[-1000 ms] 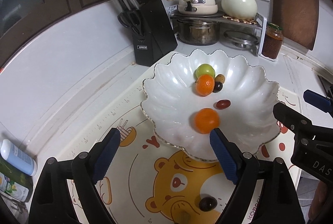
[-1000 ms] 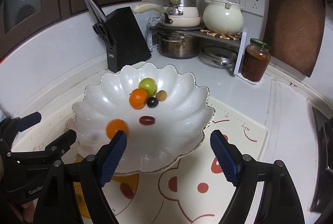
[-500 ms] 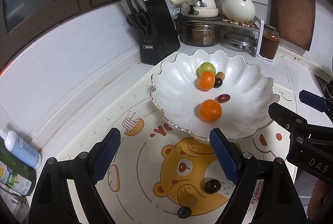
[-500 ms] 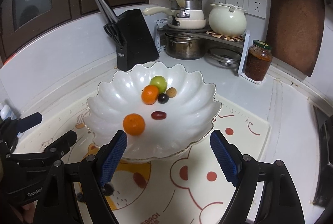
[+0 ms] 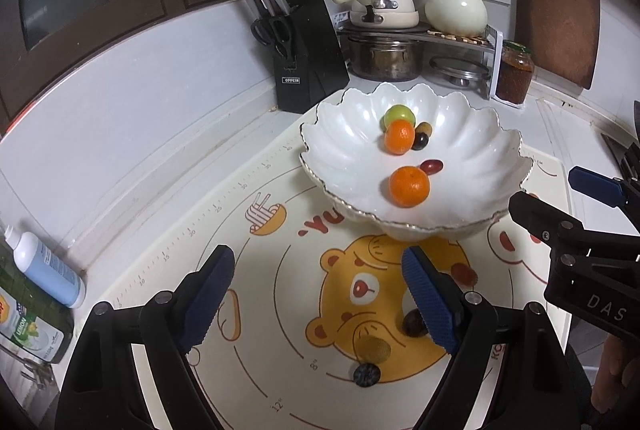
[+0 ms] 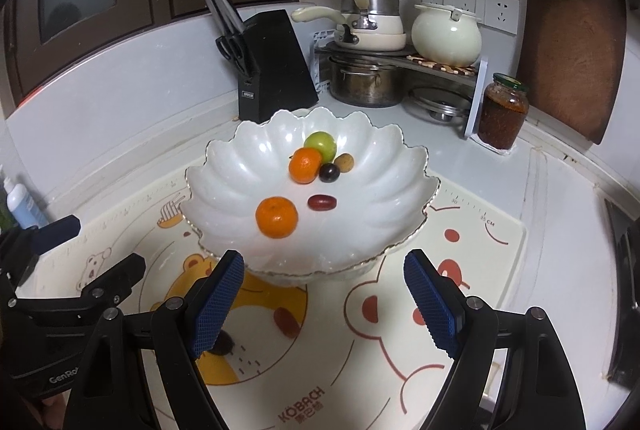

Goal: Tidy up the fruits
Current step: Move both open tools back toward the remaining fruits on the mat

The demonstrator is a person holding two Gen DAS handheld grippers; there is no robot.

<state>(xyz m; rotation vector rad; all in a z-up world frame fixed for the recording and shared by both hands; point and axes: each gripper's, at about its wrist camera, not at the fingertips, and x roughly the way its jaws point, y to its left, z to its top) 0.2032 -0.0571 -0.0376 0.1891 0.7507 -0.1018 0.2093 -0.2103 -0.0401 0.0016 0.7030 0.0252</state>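
Note:
A white scalloped bowl (image 5: 320,134) (image 6: 224,166) stands on the bear-print mat. It holds two oranges (image 5: 409,186) (image 6: 277,217), a green fruit (image 6: 319,145), a dark grape (image 6: 329,172), a brown longan (image 6: 344,163) and a red date (image 6: 321,202). Loose on the mat in front of it lie a dark fruit (image 5: 414,324), a longan (image 5: 376,349), a dark berry (image 5: 366,375) and a red date (image 6: 286,322). My left gripper (image 5: 320,294) hangs open above the mat, short of the bowl. My right gripper (image 6: 324,294) is open at the bowl's near rim. Both are empty.
A black knife block (image 5: 308,58), a rack of pots (image 6: 372,78), a jar of red sauce (image 6: 502,112) and a wooden board (image 6: 572,46) line the back wall. Bottles (image 5: 44,270) stand at the left edge of the counter.
Both grippers have drawn back from the bowl, which now sits farther off. The loose fruits on the mat have come into view. The front orange no longer looks blurred.

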